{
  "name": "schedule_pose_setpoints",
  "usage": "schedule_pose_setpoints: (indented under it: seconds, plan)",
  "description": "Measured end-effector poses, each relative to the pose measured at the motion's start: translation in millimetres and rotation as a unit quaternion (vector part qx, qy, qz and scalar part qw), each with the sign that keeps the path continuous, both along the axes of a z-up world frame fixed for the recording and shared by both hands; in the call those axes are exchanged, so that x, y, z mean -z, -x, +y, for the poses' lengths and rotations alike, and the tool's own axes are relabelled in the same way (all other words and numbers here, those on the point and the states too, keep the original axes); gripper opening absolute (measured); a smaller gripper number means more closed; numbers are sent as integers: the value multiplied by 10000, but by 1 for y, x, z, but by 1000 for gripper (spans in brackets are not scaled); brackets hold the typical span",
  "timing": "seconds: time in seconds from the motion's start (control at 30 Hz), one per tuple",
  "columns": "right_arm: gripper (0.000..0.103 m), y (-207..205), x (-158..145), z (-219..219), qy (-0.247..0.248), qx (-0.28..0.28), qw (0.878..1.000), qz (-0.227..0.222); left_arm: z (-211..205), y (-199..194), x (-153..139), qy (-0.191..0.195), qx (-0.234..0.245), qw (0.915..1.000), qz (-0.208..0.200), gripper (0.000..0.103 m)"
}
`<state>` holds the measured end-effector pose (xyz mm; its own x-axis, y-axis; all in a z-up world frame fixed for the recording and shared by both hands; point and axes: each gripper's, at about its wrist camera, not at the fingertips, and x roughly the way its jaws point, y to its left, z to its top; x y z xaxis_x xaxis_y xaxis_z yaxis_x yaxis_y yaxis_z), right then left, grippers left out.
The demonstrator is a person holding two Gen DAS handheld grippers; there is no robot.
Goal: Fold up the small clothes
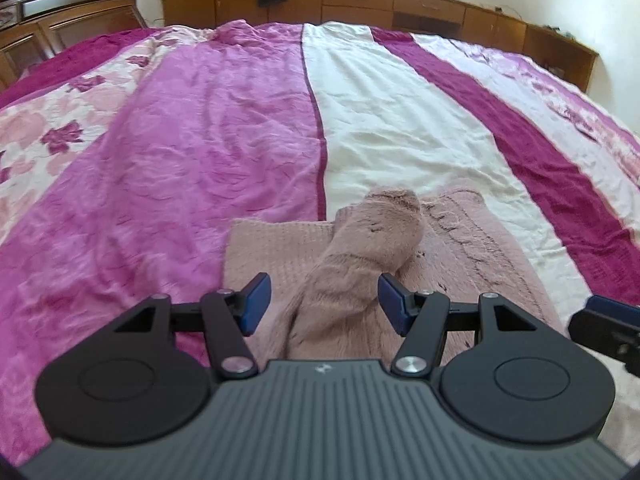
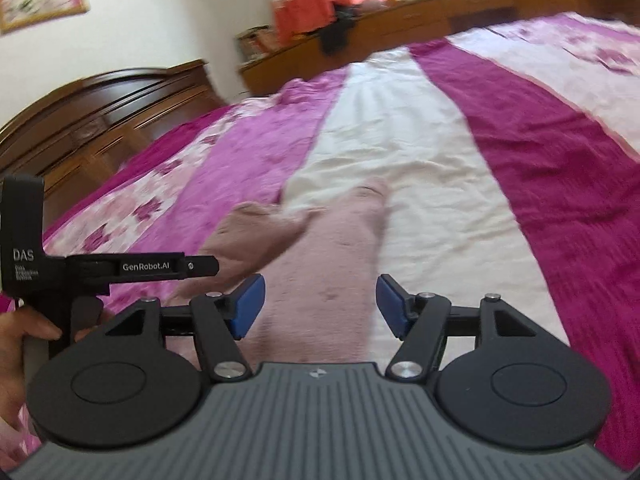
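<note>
I take the bedspread (image 1: 400,128) as my landmark. The main risk, in my judgement: with both sets of jaws spread wide and gripping nothing, a closing move made too low would pinch the bedspread together with the knit and drag the whole garment out of shape. A second risk: the right wrist view is blurred, so I could misjudge an edge.

The pink sweater (image 1: 280,248) lies flat on the bedspread's white stripe, at its near end. One sleeve (image 1: 372,240) is folded across the body. The left gripper (image 1: 324,304) hovers over that sleeve; the right gripper (image 2: 320,304) hovers over the body, beside it.
</note>
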<state>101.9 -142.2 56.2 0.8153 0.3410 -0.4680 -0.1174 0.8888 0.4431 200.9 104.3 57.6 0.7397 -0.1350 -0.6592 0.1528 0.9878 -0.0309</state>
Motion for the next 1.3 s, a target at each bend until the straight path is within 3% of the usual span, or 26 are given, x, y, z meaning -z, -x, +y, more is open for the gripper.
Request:
schedule_pose_setpoints:
  seconds: [0.23,0.3,0.4,0.53,0.63,0.73,0.8,0.87,1.07,1.3]
  plan:
    - [70,-9,22,-6,-311,75,9992,243,-6,-25,25,220,30,9996,192,59]
    - [70,-10,24,-5,-383,50,9990,236,-6,-24,28,240,-77,9997,74,19]
    - [70,-11,24,0,-440,-67,9988,193,5,-22,25,554,-329,9979,-8,18]
    - [70,-9,21,12,-462,-414,9981,54,28,-6,6,842,-645,9935,-412,18]
    - [70,-8,20,30,-235,-615,9978,-53,44,-13,9,832,-801,9931,-182,19]
    - [71,-6,20,45,105,-680,9975,-169,55,-22,22,712,-1096,9914,26,26]
    - [72,-5,20,49,238,-732,9968,-216,60,-22,27,596,-1240,9905,-14,44]
    - [72,-5,21,48,233,-747,9967,-204,65,-18,29,631,-1335,9890,-31,50]
    - [72,-5,23,42,61,-693,9975,-124,72,5,19,899,-1145,9893,119,47]
    - [72,0,23,44,65,-620,9980,-123,69,60,2,1244,-794,9883,382,48]
